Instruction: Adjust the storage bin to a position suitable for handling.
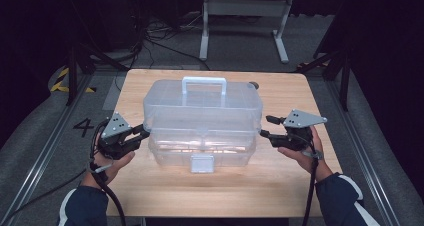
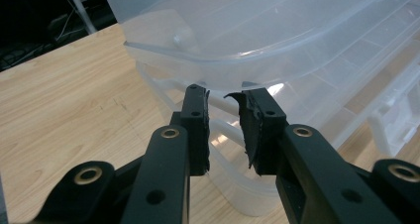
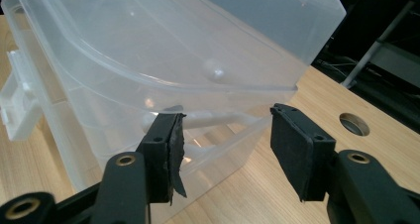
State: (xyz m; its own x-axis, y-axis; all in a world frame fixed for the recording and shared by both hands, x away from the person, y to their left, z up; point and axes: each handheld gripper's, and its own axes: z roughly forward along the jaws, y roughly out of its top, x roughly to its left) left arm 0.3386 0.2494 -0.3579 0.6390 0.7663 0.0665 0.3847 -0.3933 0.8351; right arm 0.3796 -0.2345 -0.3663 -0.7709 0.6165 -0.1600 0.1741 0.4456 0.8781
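A clear plastic toolbox (image 1: 202, 136) stands in the middle of the wooden table (image 1: 210, 191), its white handle (image 1: 204, 83) on top and a front latch (image 1: 202, 162) facing me. Its upper shell (image 2: 257, 40) sits raised over the lower tray, and a white link arm shows between them. My left gripper (image 1: 145, 131) is at the box's left end, its jaws a little apart just under the upper shell's rim (image 2: 225, 97). At the box's right end my right gripper (image 1: 265, 126) is open wide, with the box's corner (image 3: 225, 117) beyond its jaws.
A round hole (image 3: 354, 124) is set in the tabletop behind the box's right end. Bare wood lies in front of the box and to both sides. Beyond the table there are a white desk frame (image 1: 245, 16), cables and dark stands on the floor.
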